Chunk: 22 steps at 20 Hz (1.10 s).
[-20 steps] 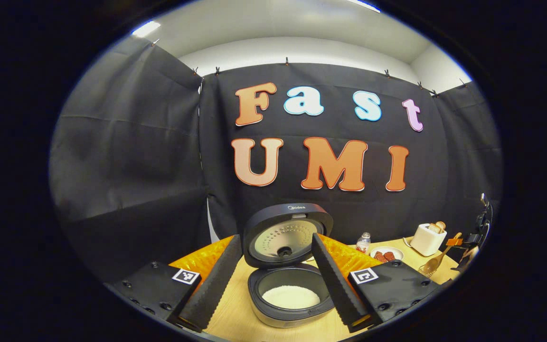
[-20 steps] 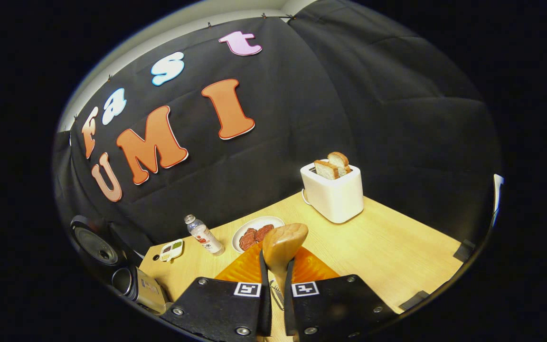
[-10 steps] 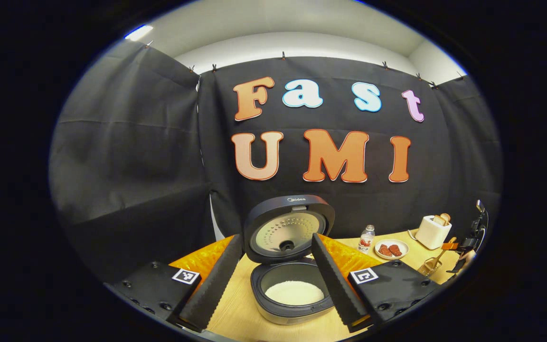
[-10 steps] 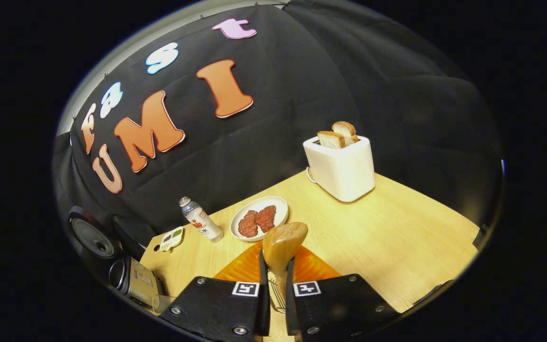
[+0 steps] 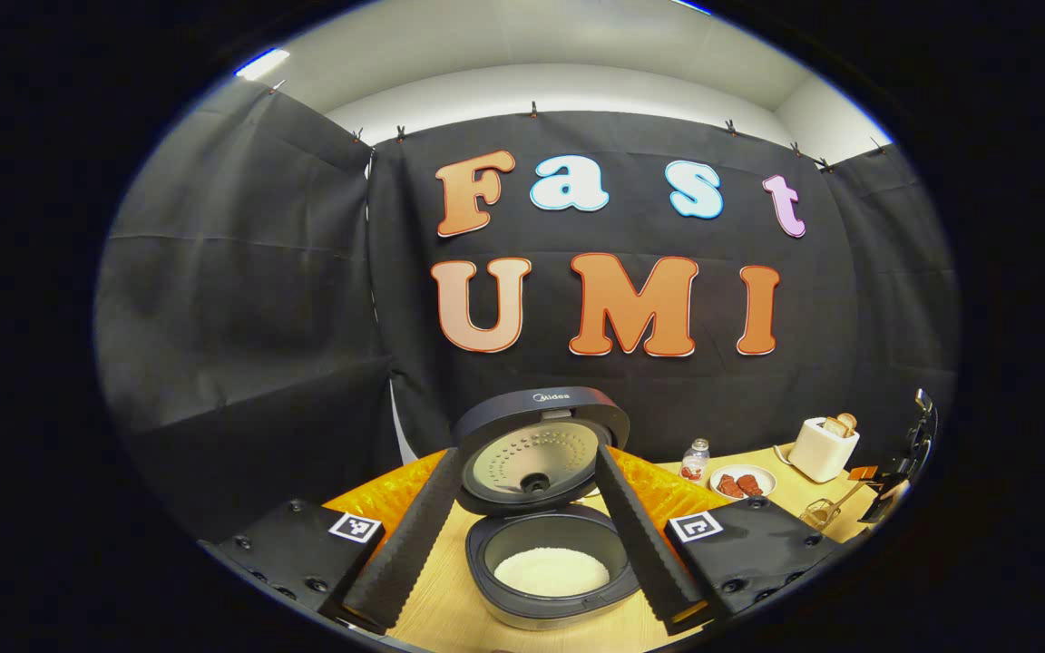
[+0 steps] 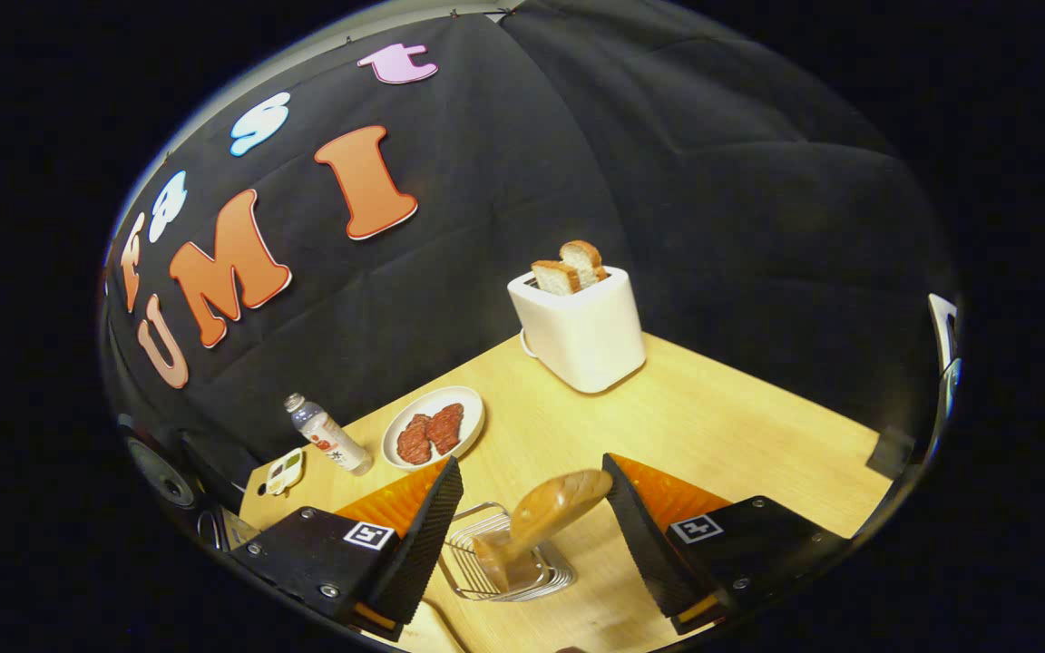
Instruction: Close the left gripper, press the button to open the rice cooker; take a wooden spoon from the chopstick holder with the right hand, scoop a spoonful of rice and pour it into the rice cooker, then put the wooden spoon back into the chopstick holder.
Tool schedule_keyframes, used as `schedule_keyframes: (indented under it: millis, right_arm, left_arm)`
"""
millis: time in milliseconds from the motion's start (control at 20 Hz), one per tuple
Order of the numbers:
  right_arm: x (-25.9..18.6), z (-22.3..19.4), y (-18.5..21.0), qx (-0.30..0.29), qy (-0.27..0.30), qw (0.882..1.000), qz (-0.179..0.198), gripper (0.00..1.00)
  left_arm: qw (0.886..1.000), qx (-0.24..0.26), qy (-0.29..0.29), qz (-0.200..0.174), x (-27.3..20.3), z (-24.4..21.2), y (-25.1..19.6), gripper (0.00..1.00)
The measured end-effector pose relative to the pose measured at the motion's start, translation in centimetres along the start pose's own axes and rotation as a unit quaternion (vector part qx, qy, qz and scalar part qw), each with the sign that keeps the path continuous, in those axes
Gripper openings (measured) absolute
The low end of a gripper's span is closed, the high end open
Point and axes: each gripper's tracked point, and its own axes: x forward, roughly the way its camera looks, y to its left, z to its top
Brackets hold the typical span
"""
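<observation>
The rice cooker (image 5: 548,599) stands with its lid (image 5: 536,449) raised and white rice (image 5: 551,570) in the pot. My left gripper (image 5: 526,453) is open just in front of it, one finger on each side of the cooker, touching nothing. In the right gripper view, the wooden spoon (image 6: 551,510) leans bowl-up in the wire chopstick holder (image 6: 502,570). My right gripper (image 6: 532,467) is open around it, and both fingers are clear of the spoon. The left gripper view shows the holder (image 5: 820,514) and spoon (image 5: 846,494) at the far right.
A white toaster (image 6: 581,326) with two slices of bread stands at the back of the wooden table (image 6: 713,426). A plate of red meat (image 6: 432,426), a small bottle (image 6: 323,435) and a small dish (image 6: 282,472) sit left of it by the black cloth wall.
My right gripper has opened and let go of the wooden spoon, which now leans in the chopstick holder. The left gripper stays open before the cooker, hardly moved.
</observation>
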Motion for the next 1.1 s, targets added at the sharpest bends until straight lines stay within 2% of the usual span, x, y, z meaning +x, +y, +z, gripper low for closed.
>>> schedule_keyframes:
  millis: [150, 350, 600, 800, 900, 950, 1100]
  right_arm:
    - [-1.2, 2.7, -0.7, -0.034, -0.018, 0.999, -0.029, 0.95]
    - [-3.8, 5.8, 1.3, -0.085, -0.028, 0.996, -0.023, 0.95]
    - [-7.4, 8.0, 5.5, -0.103, -0.034, 0.994, 0.027, 0.95]
    - [-9.6, 10.3, 8.5, -0.123, -0.056, 0.989, 0.063, 0.95]
    - [-10.7, 11.7, 9.6, -0.134, -0.073, 0.985, 0.074, 0.95]
    - [-11.3, 12.2, 10.0, -0.138, -0.08, 0.984, 0.08, 0.95]
    - [-12.8, 13.2, 11.1, -0.139, -0.092, 0.981, 0.096, 0.95]
  left_arm:
    - [1.0, 0.0, -0.006, -0.003, 0.7, 1.0, -0.4, 1.0]
    - [1.0, 0.001, -0.019, 0.012, 2.6, 4.2, 0.2, 0.98]
    - [1.0, 0.004, -0.008, 0.019, 7.7, 8.8, 0.2, 1.0]
    - [1.0, 0.02, 0.012, 0.007, 12.8, 11.1, -0.8, 1.0]
    - [1.0, 0.006, 0.029, -0.004, 15.3, 11.2, -1.5, 1.0]
    - [0.999, 0.005, 0.044, -0.002, 16.5, 10.8, -1.3, 0.97]
    - [0.995, -0.002, 0.104, 0.005, 19.7, 8.0, -0.6, 0.99]
